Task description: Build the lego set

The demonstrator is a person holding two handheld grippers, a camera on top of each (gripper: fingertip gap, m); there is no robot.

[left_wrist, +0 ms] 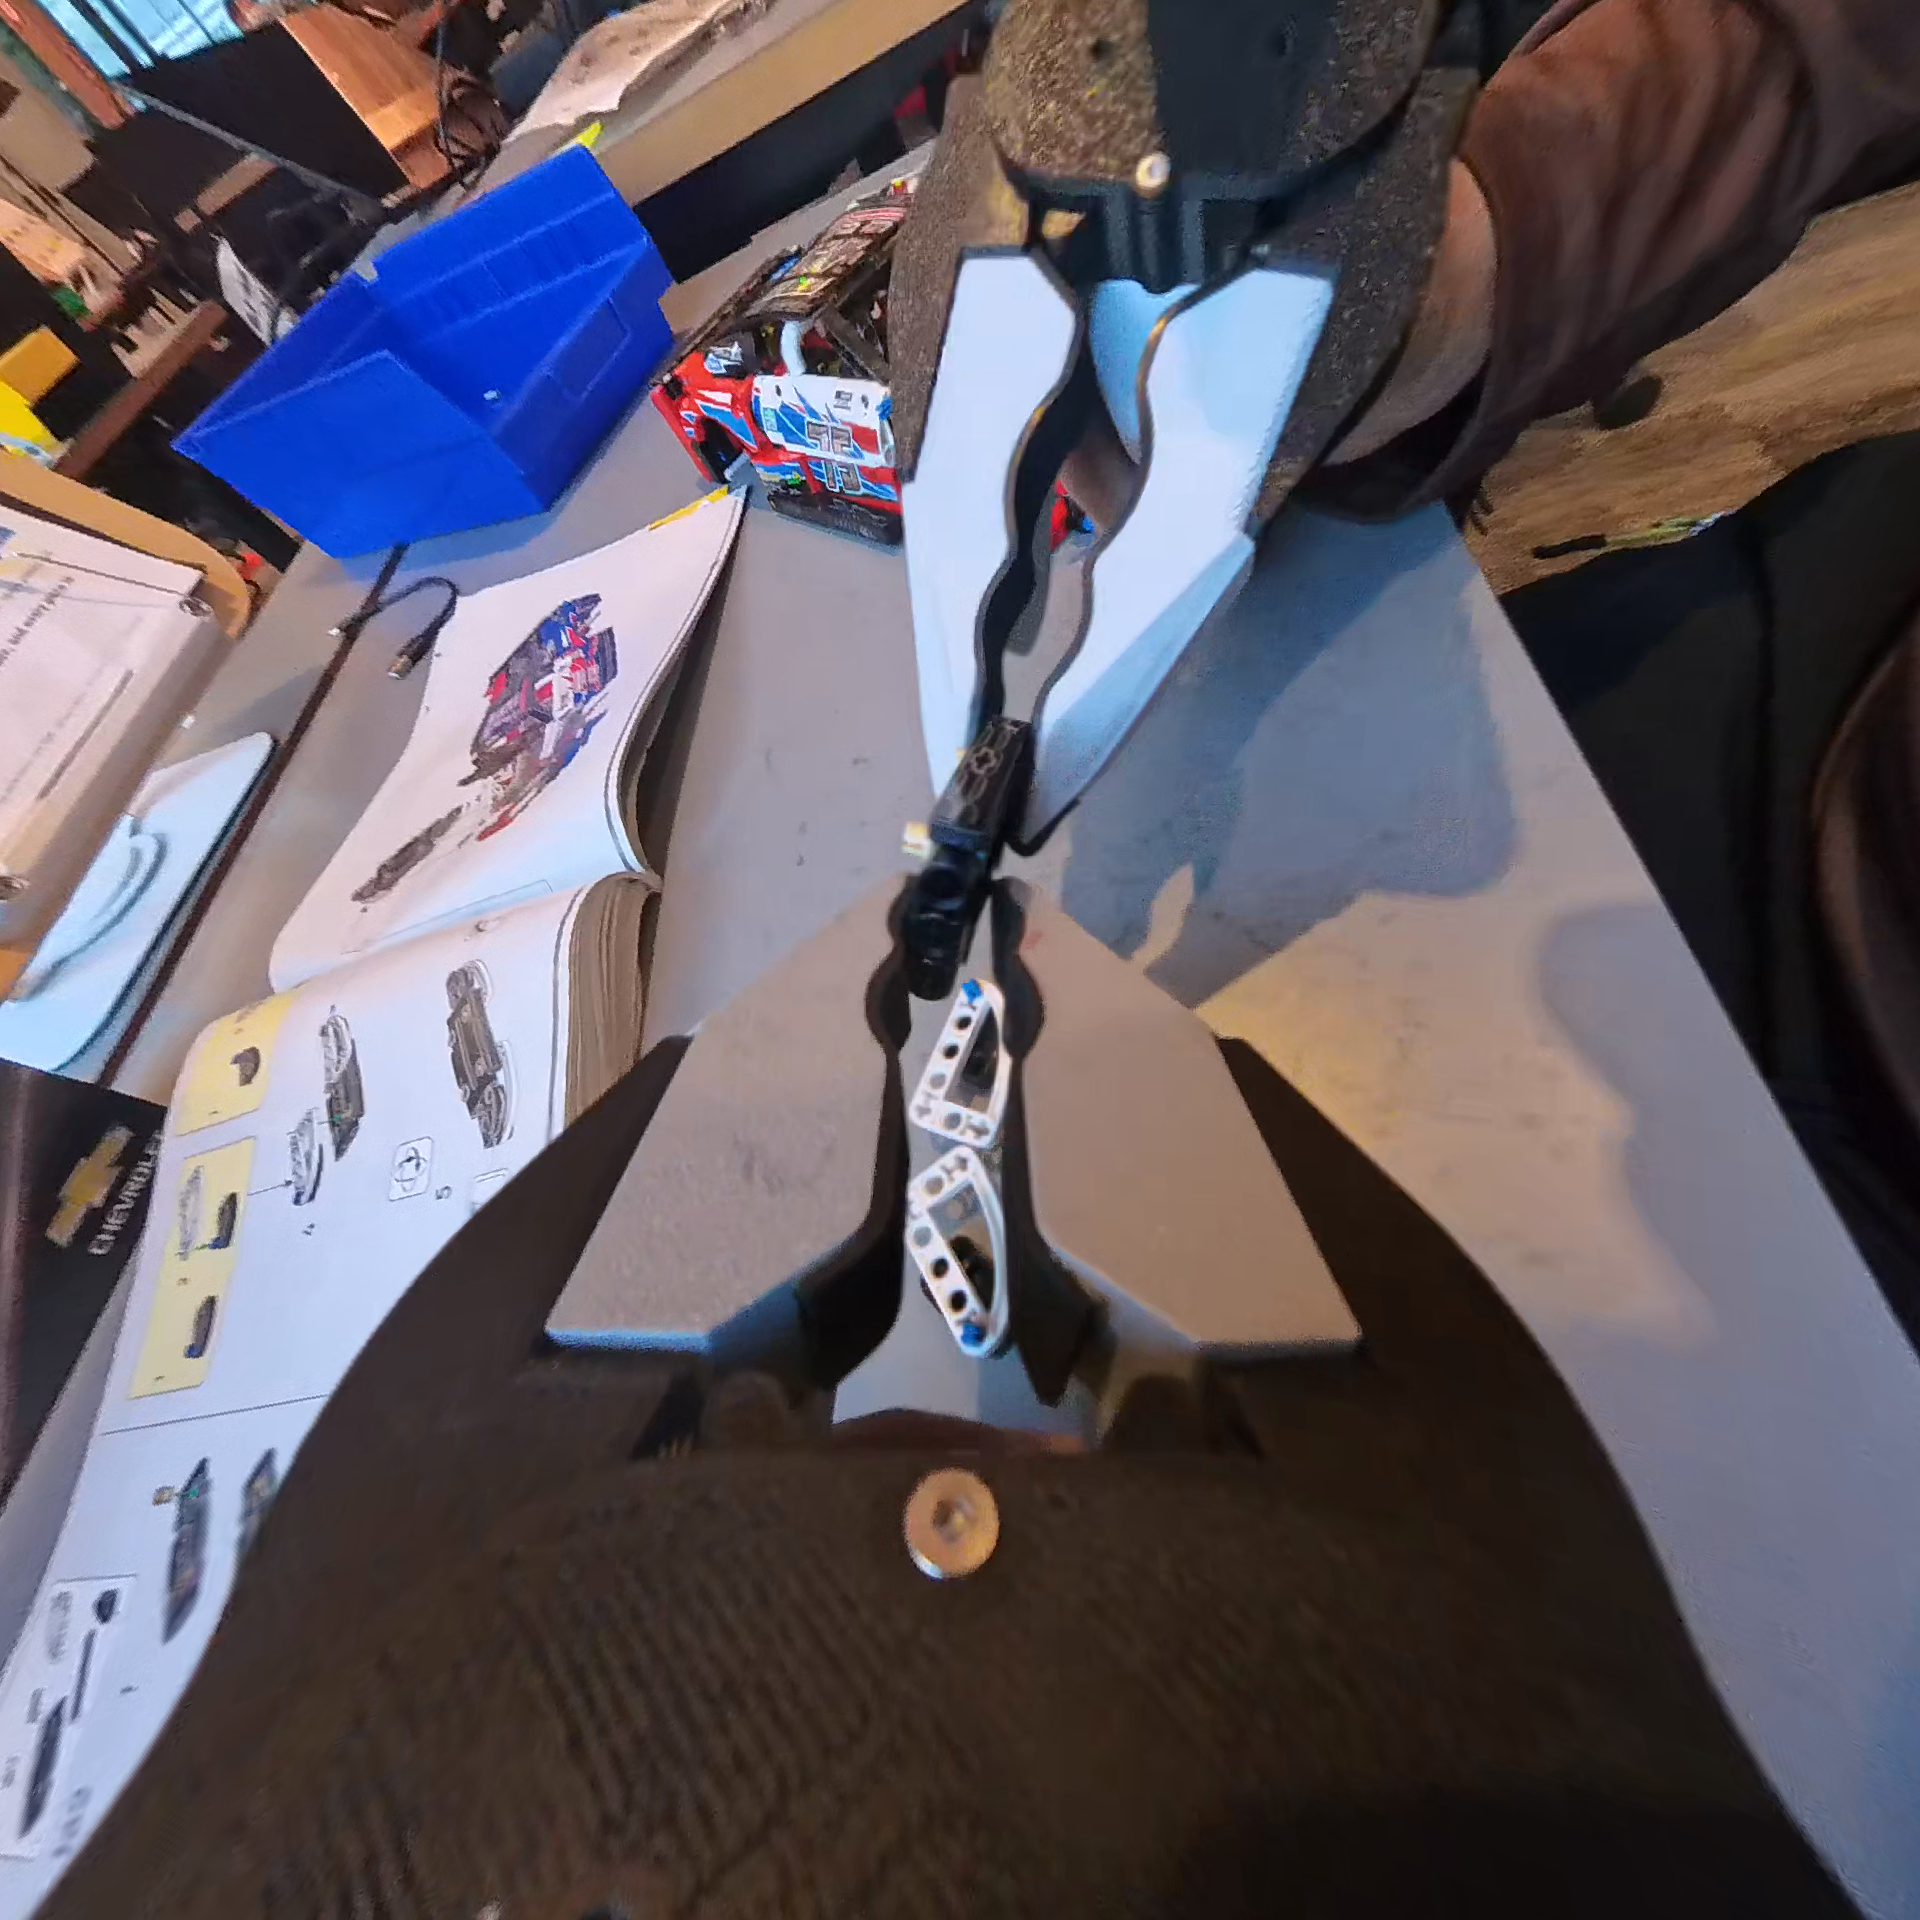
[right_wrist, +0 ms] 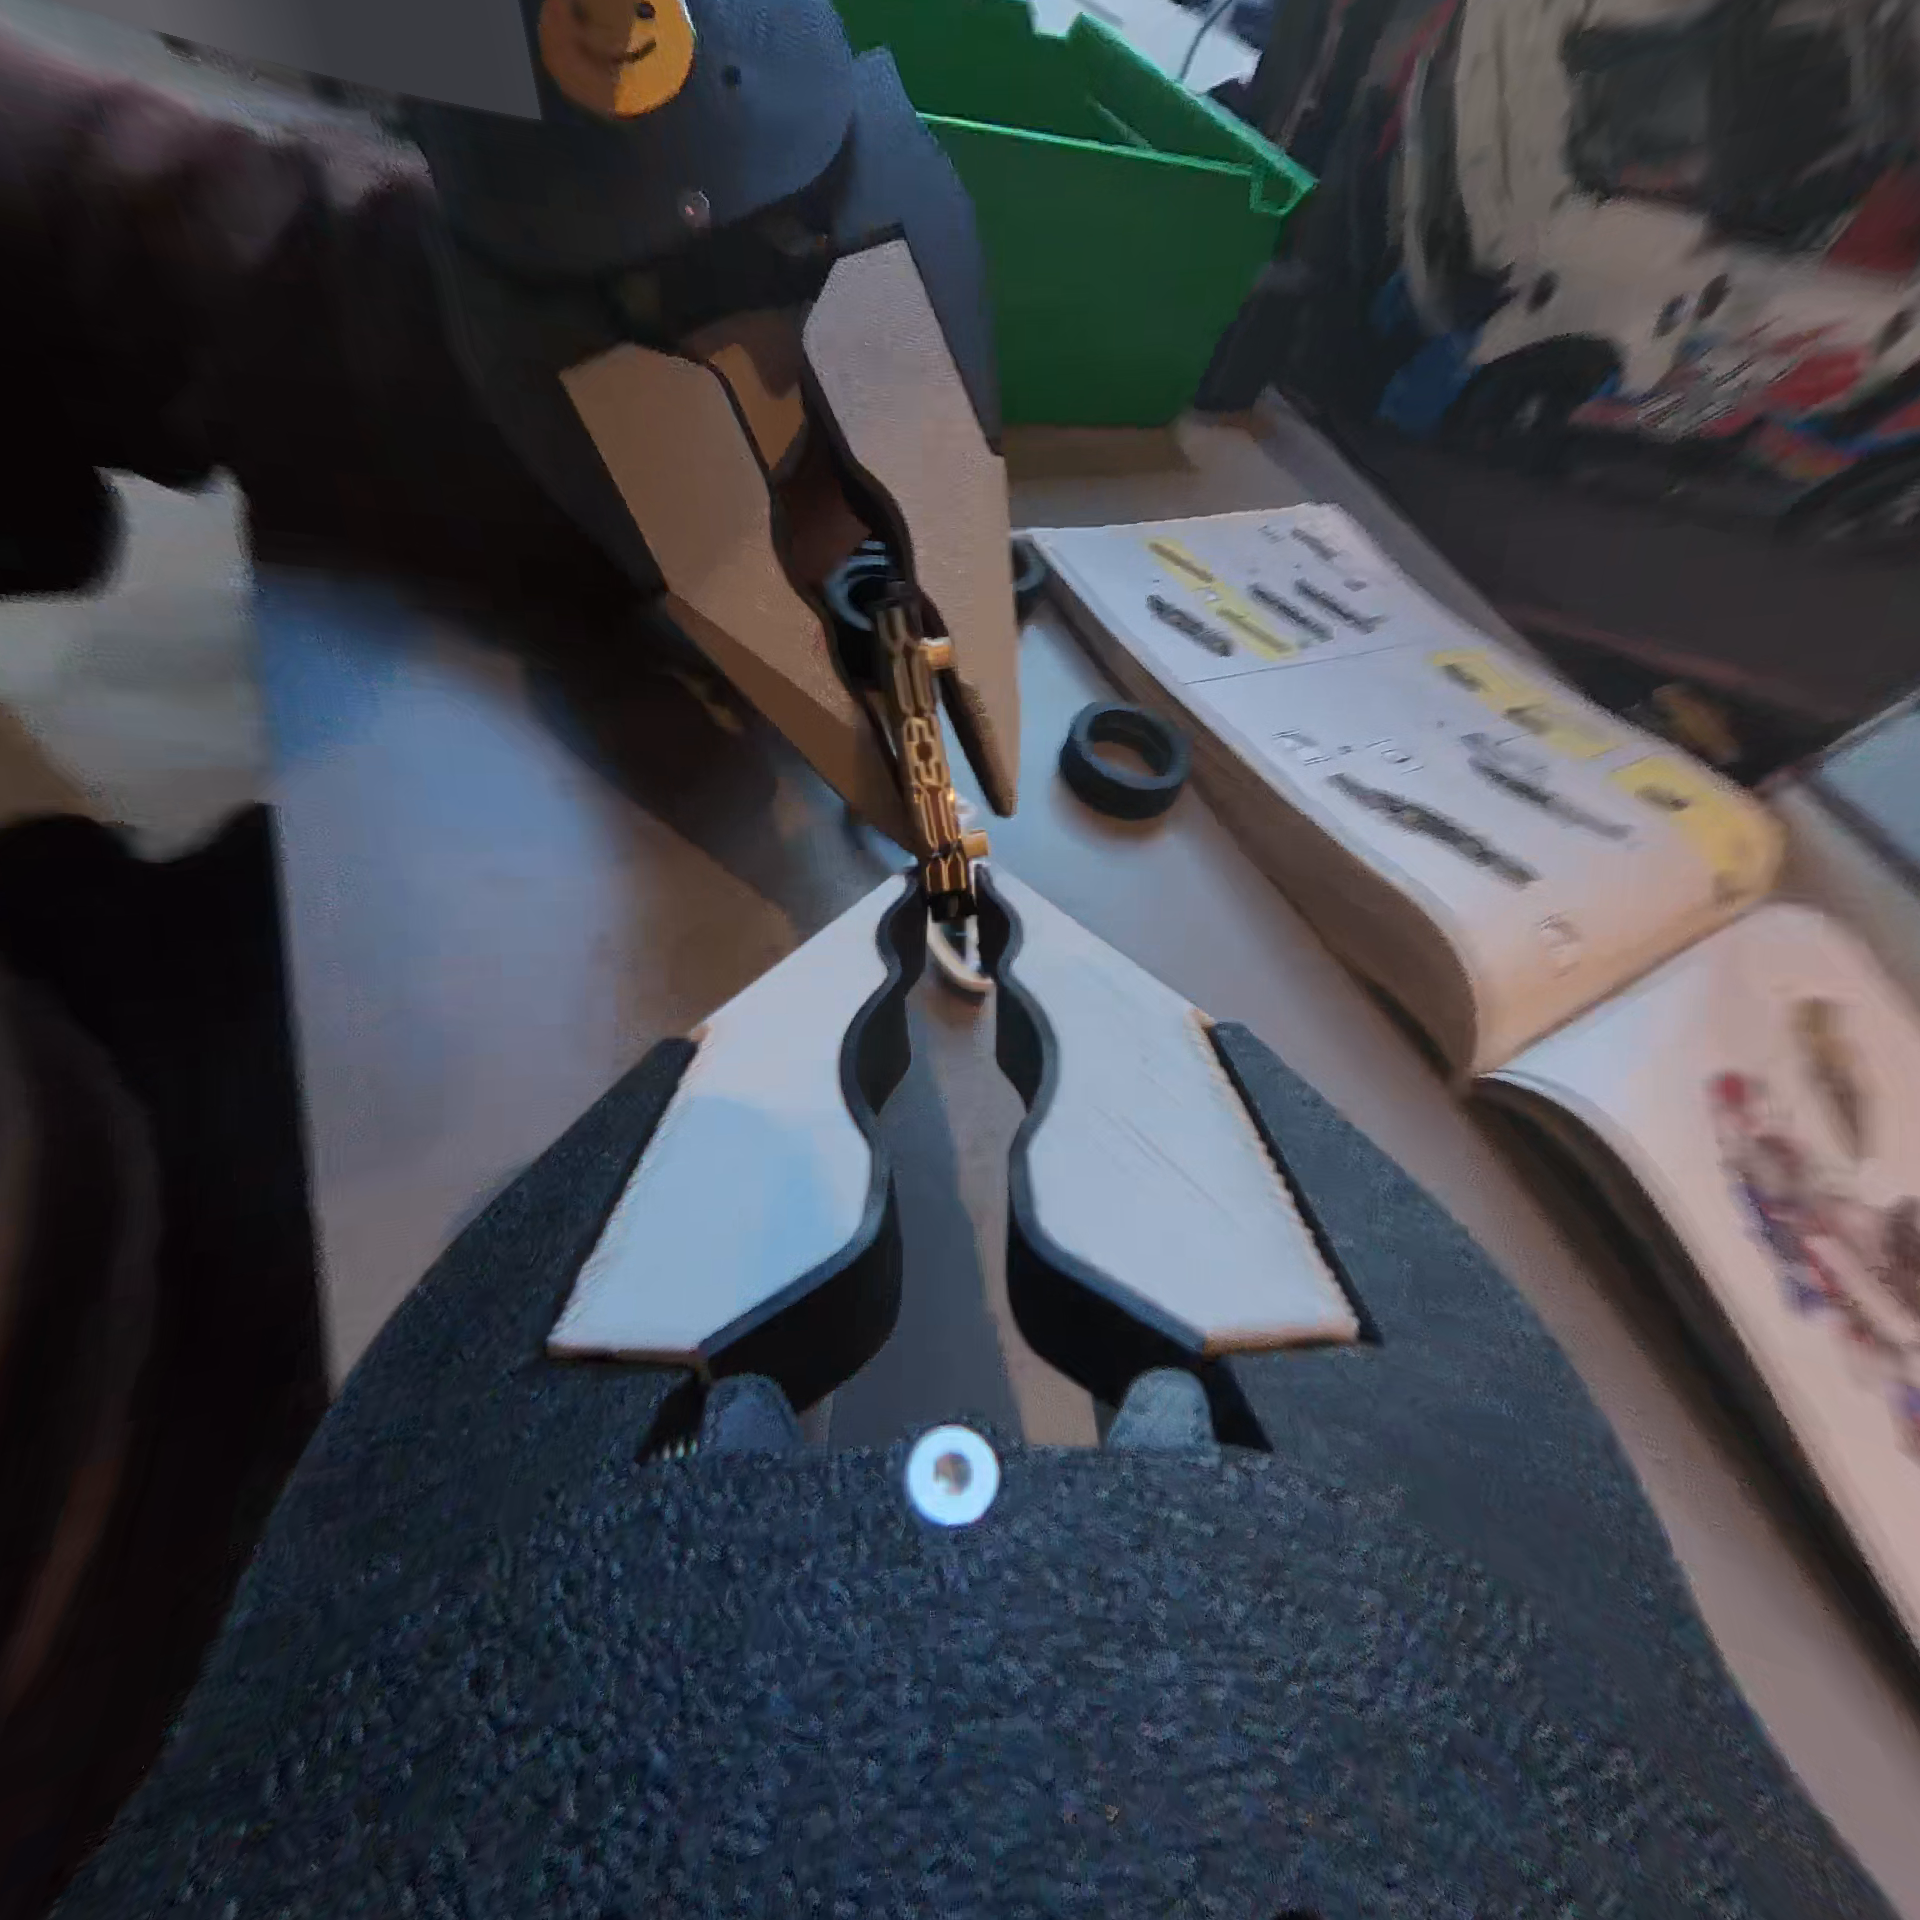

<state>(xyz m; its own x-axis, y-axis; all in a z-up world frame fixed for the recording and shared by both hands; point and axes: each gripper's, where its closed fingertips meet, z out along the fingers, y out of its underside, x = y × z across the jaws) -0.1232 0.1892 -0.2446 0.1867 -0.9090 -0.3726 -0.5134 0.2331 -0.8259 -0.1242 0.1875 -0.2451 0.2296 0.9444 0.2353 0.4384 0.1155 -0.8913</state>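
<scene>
Both grippers pinching one small black lego piece mid-air, tip to tip, above the table (left_wrist: 1403,935).

Left gripper (left_wrist: 951,914) is clamped on the near end of the black piece (left_wrist: 961,831); right gripper (right_wrist: 951,904) is clamped on the far end, fingers nearly together in both views. Piece's long axis runs along the line between the two tips, so it points straight from one gripper to the other, w/ both equally near. My read: next move is a push or twist along that axis. Two white curved parts (left_wrist: 961,1070) lie on the table just below; a black tyre (right_wrist: 1124,761) sits beside the open manual (right_wrist: 1403,748). Built car (left_wrist: 800,426) well apart, near the blue bin (left_wrist: 436,364).
</scene>
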